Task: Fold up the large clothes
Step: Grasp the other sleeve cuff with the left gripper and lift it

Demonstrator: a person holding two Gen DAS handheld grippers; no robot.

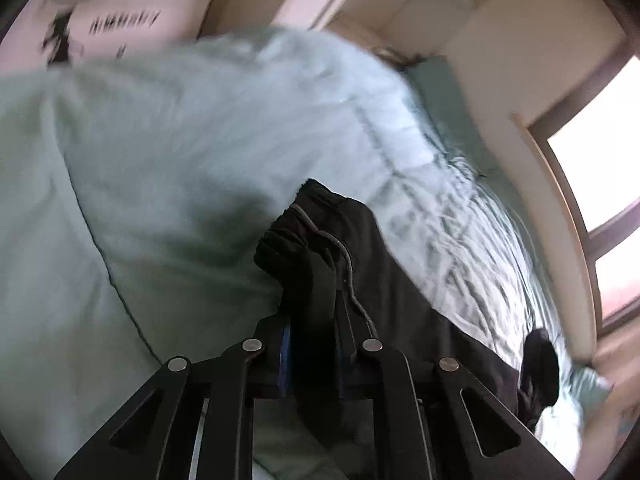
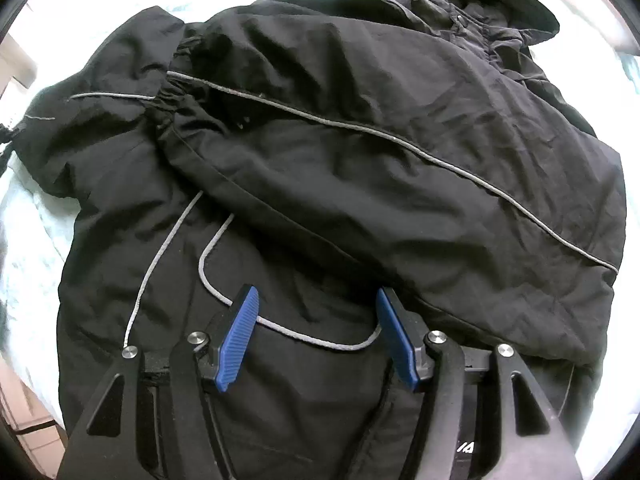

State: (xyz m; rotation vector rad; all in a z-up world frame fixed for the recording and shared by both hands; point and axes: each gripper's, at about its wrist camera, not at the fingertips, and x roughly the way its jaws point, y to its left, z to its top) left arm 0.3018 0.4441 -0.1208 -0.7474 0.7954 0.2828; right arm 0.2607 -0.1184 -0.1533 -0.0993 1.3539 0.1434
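Note:
A large black jacket [image 2: 340, 152] with thin grey piping lies spread on a pale bed, one sleeve folded across its body. My right gripper [image 2: 316, 312] is open just above the jacket's body, its blue pads [image 2: 240, 336] on either side of a curved grey piping line. My left gripper [image 1: 316, 312] is shut on a bunched edge of the black jacket [image 1: 320, 248] and holds it lifted above the bed. More black cloth trails to the right in the left wrist view.
A pale green duvet [image 1: 200, 140] covers the bed. A window [image 1: 600, 168] stands at the right, cream walls behind. A wall with dark print [image 1: 104, 20] is at the upper left. The left wrist view is motion-blurred.

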